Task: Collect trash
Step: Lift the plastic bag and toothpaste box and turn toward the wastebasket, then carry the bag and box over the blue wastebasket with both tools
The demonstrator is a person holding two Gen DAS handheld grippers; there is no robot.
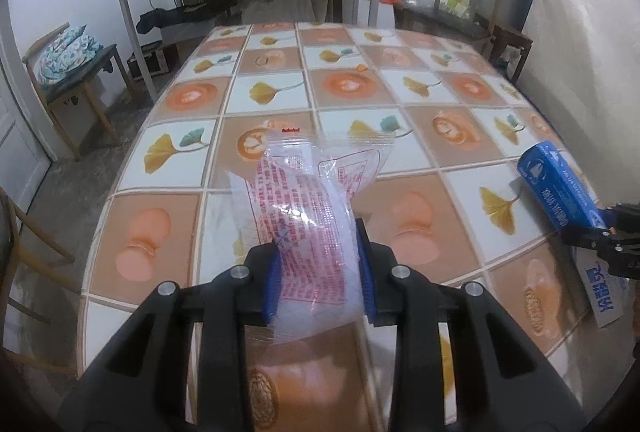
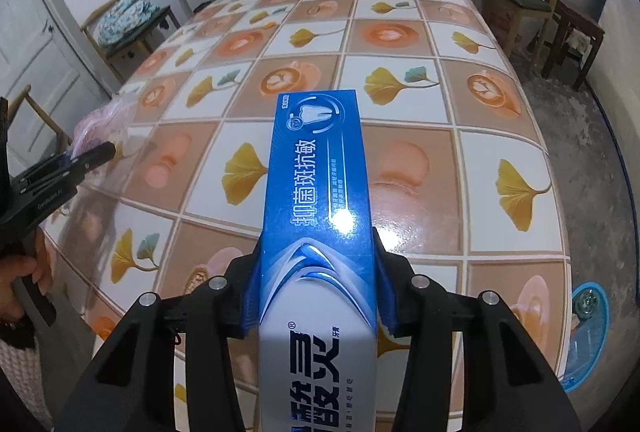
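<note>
You had two pieces of trash in play — one clear plastic bag (image 1: 310,199) with red print and one long blue-and-white box (image 2: 316,224) — and one claw on each. No other trash showed on the table (image 1: 400,99), whose tiled cloth carried leaf and coffee-cup patterns.

The box ran lengthwise straight out from your right claw (image 2: 316,272), its long axis in line with the fingers, the blue end with the tooth emblem pointing away over the table and the white end running back under the camera. Your right claw was clenched on it, a blue pad pressed to each long side at about mid-length. In the left camera the same box (image 1: 560,187) sat at the right edge, tilted, its blue end up and to the left.

The bag stood crumpled between the blue pads of your left claw (image 1: 320,272), which was grasping it; its loose end rose forward above the fingers, over the table, the rest hanging below the pads. Whether it touched the table could not be told. Your left hand (image 2: 20,272) showed at the left edge of the right camera.
</note>
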